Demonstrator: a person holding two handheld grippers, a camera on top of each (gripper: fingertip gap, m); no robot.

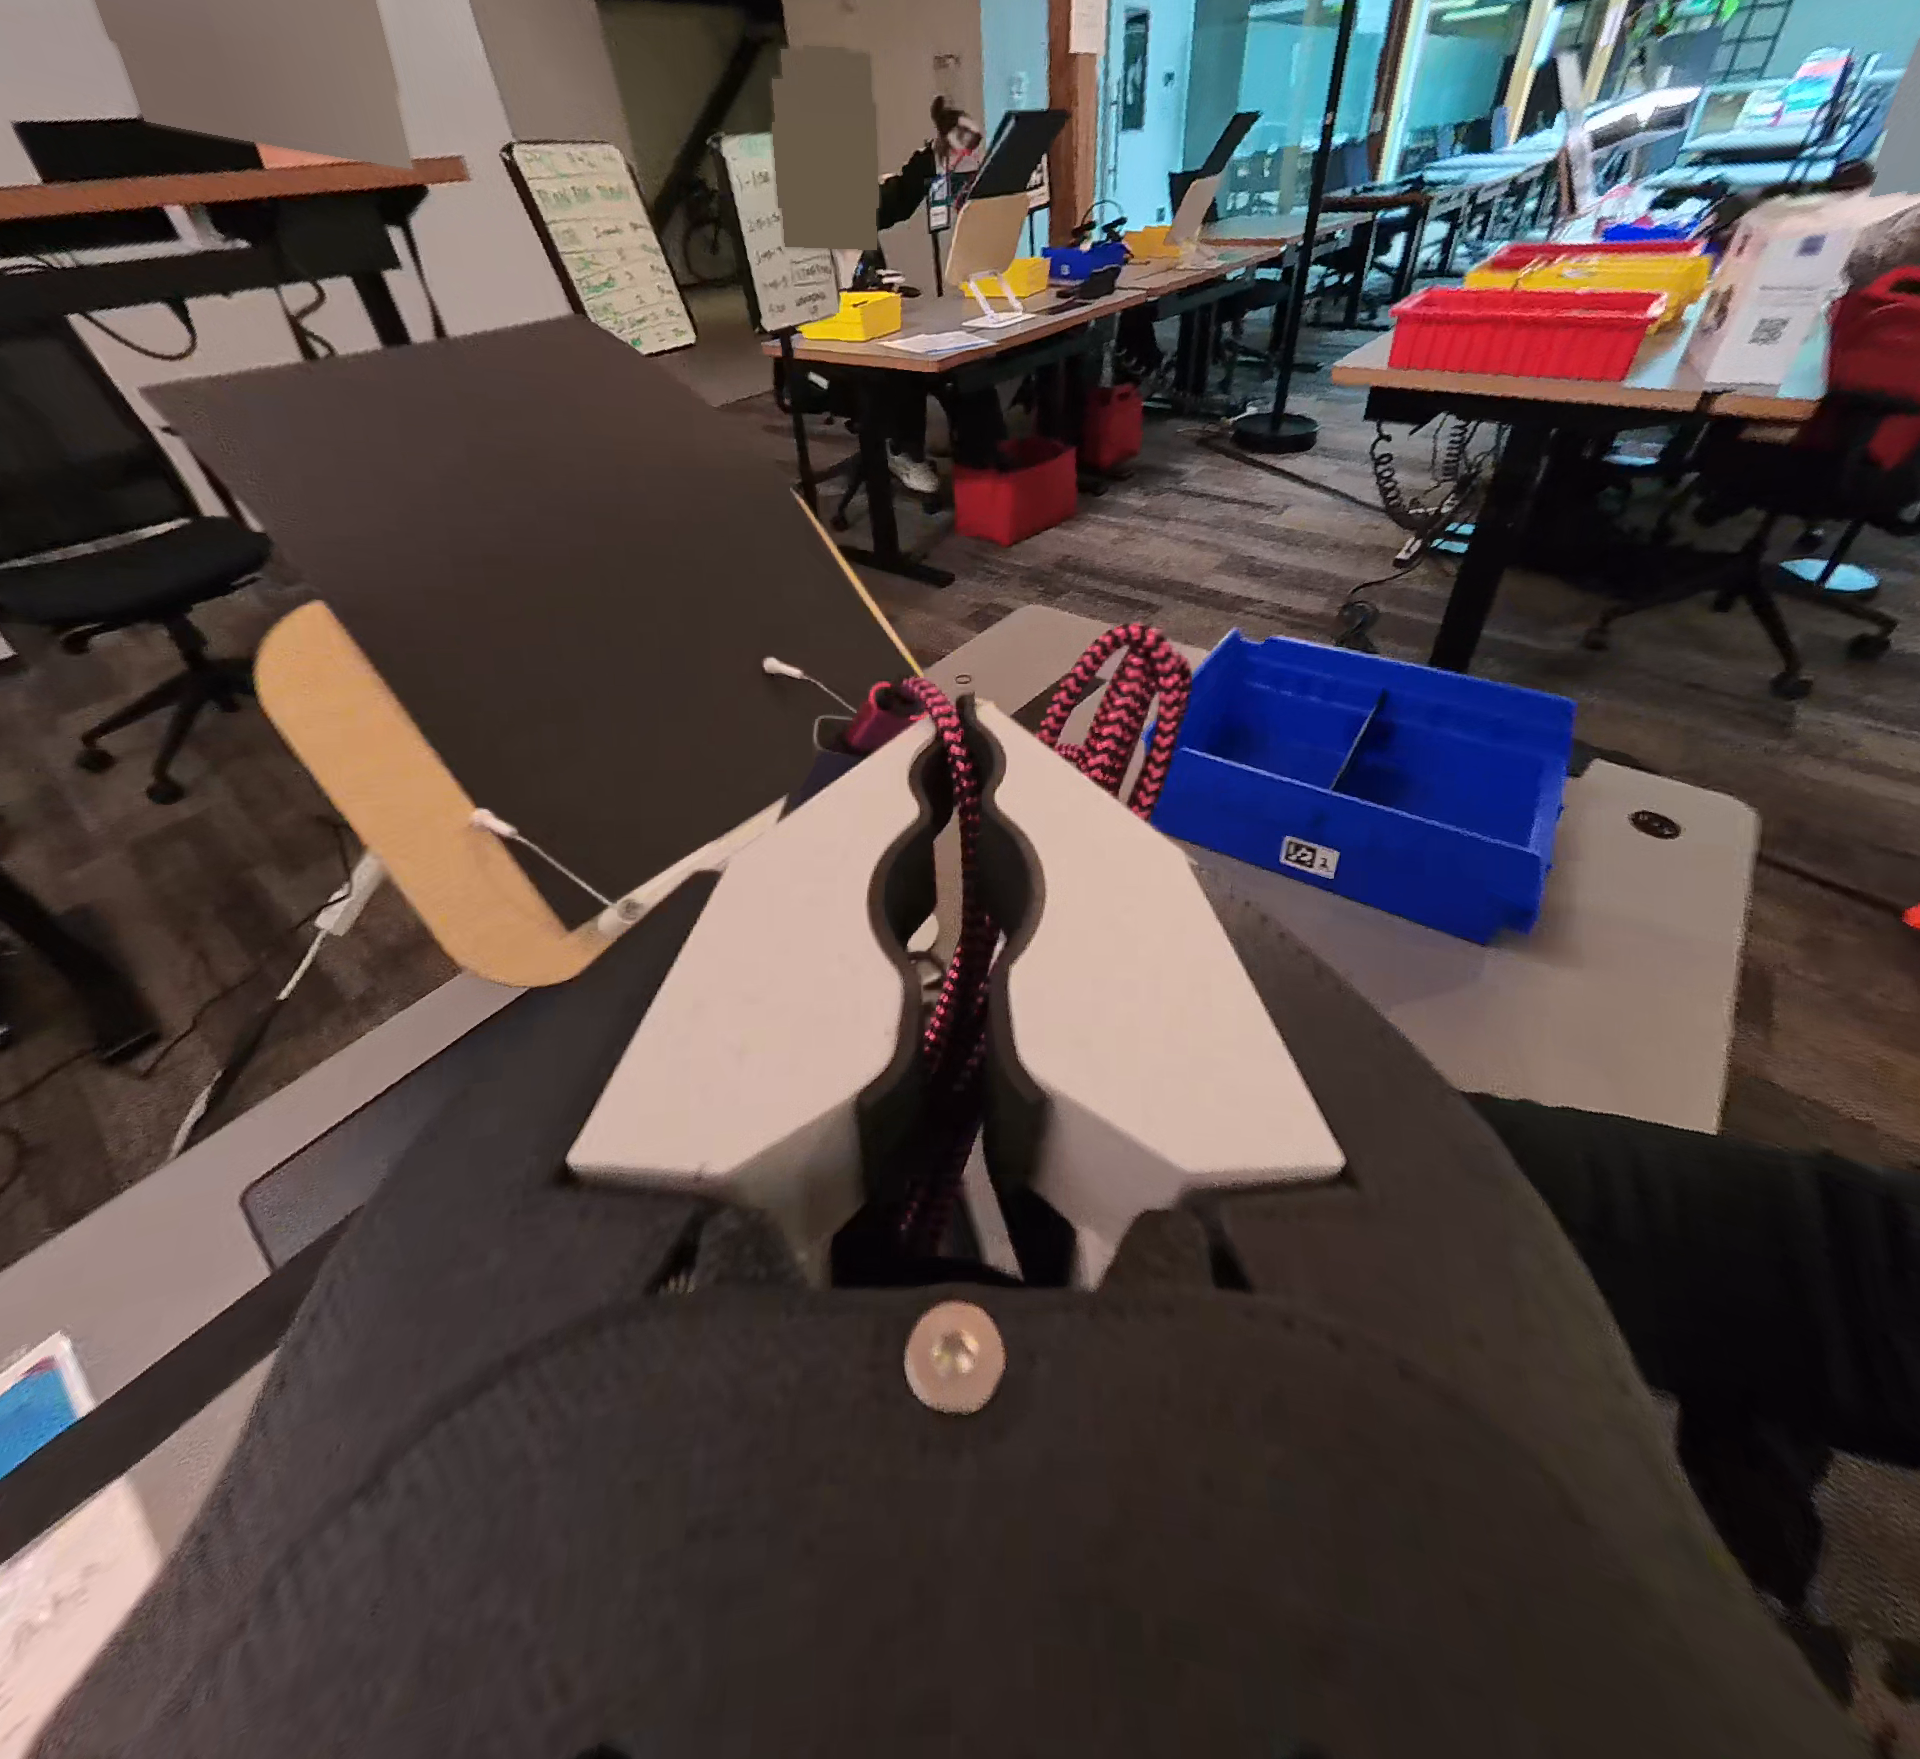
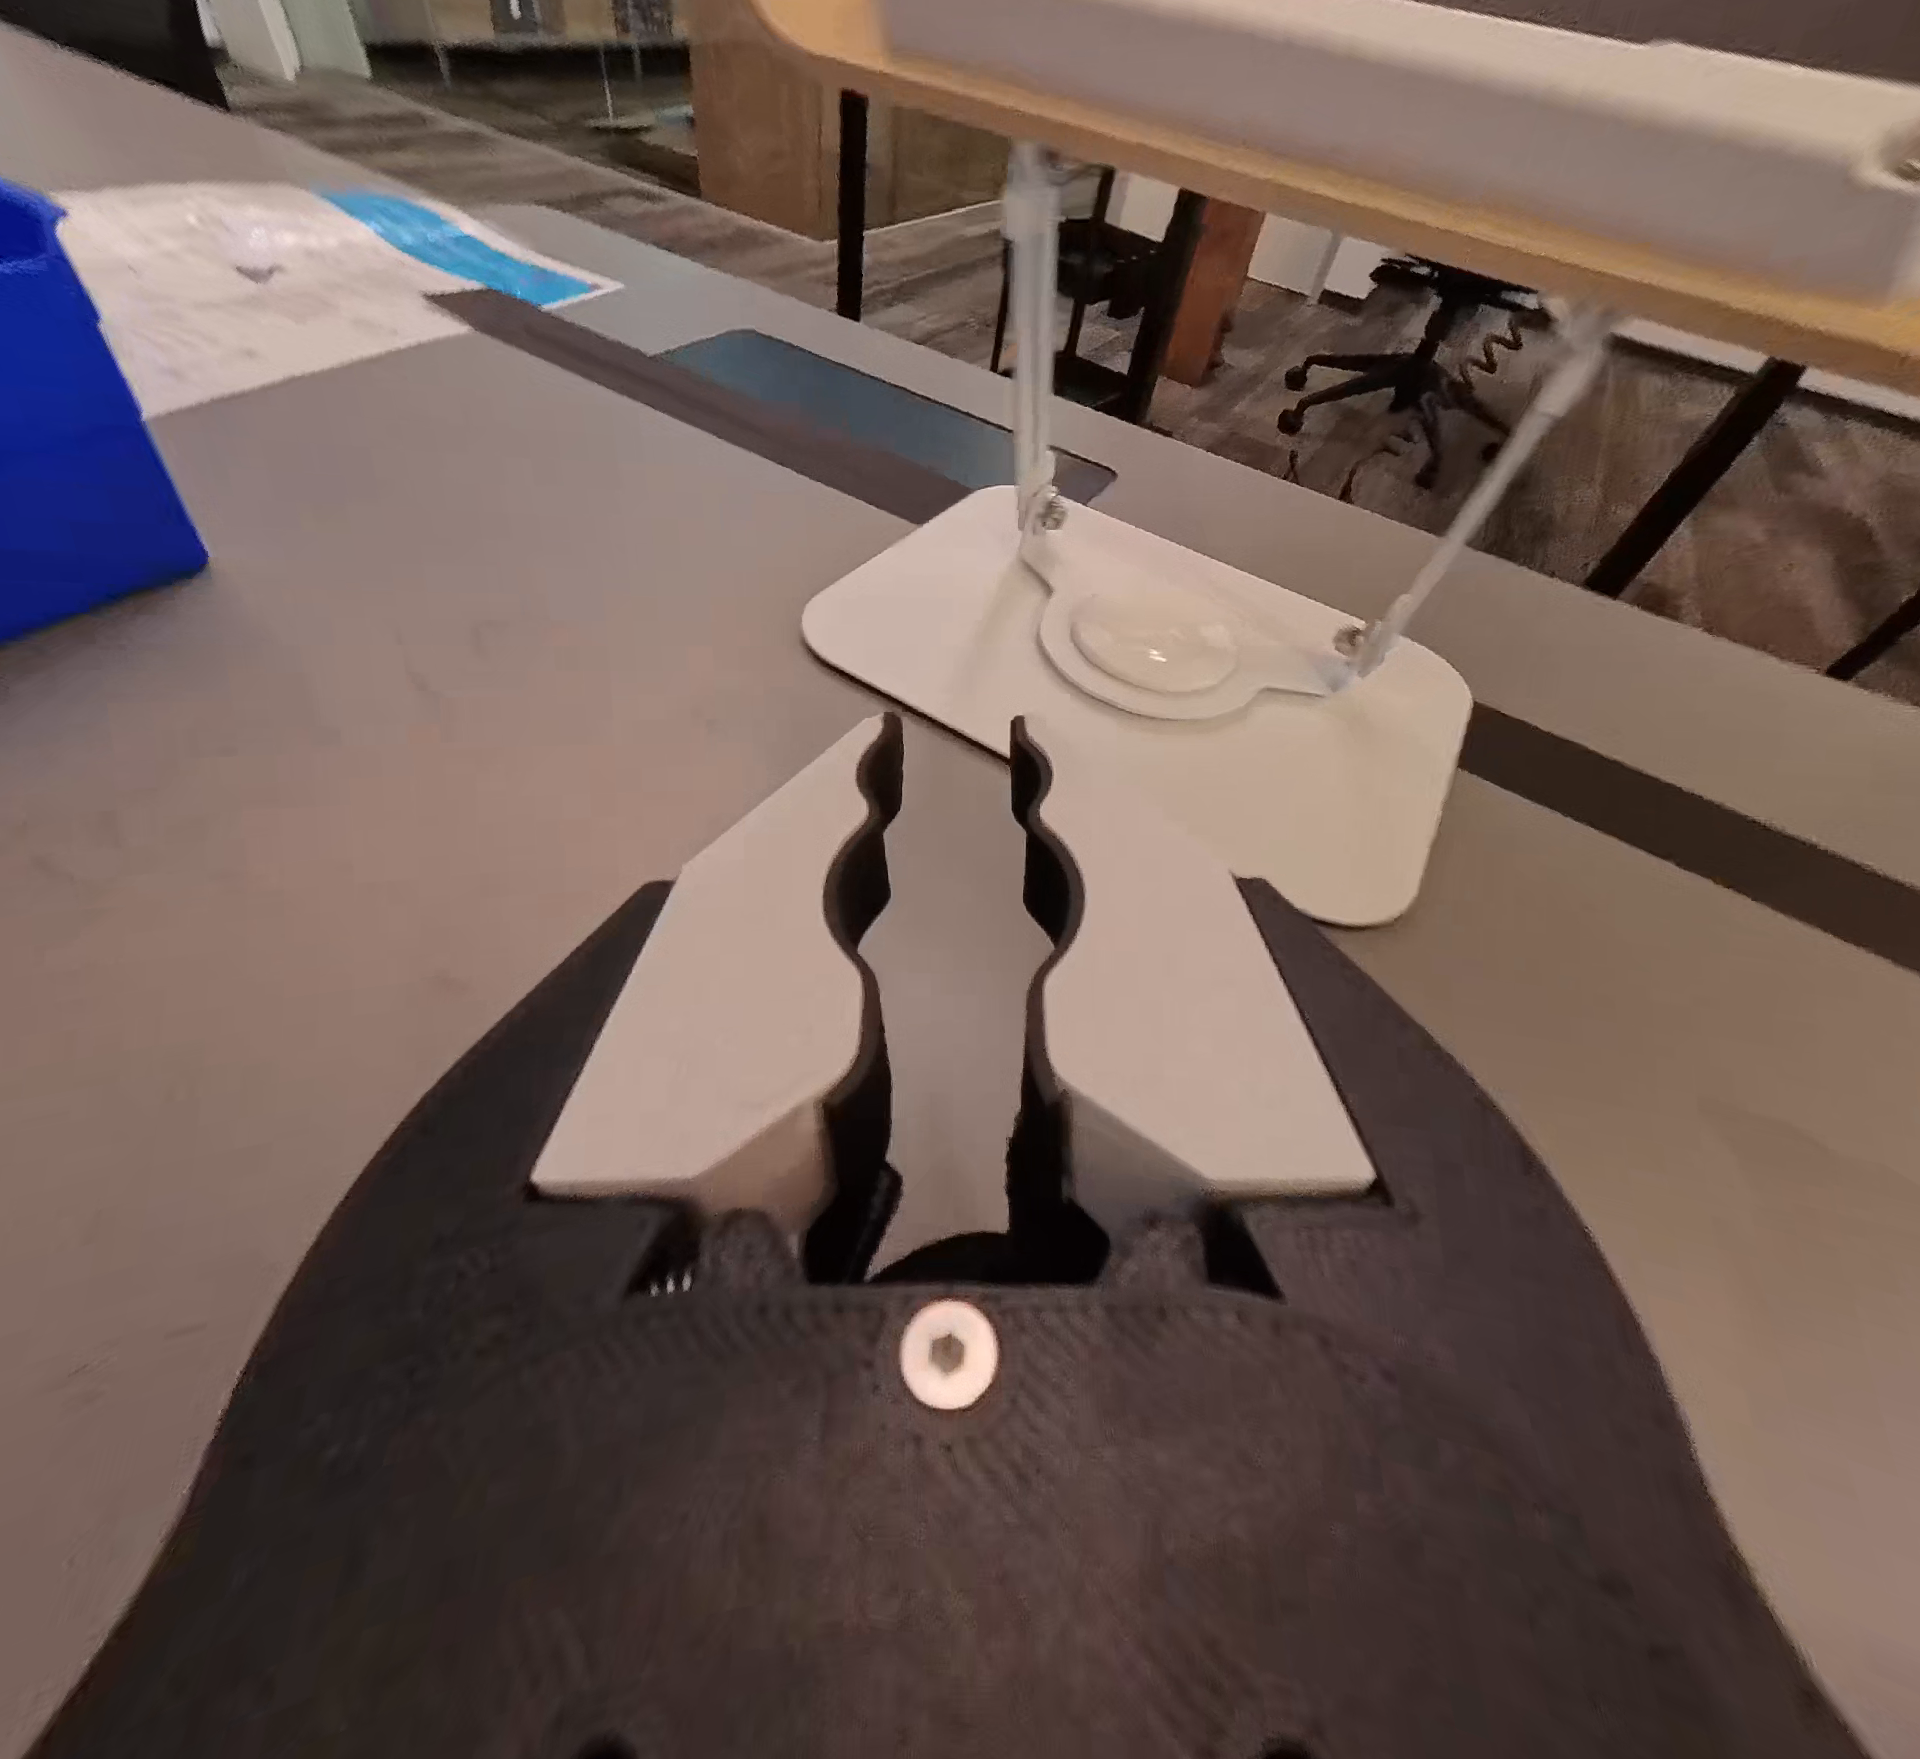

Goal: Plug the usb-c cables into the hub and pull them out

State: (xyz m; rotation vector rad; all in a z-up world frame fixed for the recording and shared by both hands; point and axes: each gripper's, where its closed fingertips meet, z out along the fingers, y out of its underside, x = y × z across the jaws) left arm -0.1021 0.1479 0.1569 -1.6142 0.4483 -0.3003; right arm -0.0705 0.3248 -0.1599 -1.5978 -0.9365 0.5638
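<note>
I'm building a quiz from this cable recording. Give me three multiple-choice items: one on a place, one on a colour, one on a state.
1. Where is the blue bin?
A. right of the braided cable
B. on the floor
C. on a chair

2. The cable's colours?
A. white
B. pink and black
C. green

3. The right gripper is:
A. shut on a cable
B. open, holding nothing
C. gripping the bin

Key: 1 A, it sits on the table beside the loop; 2 B, braid shows both; 3 B, the table shows through the gap between its fingers.
</note>
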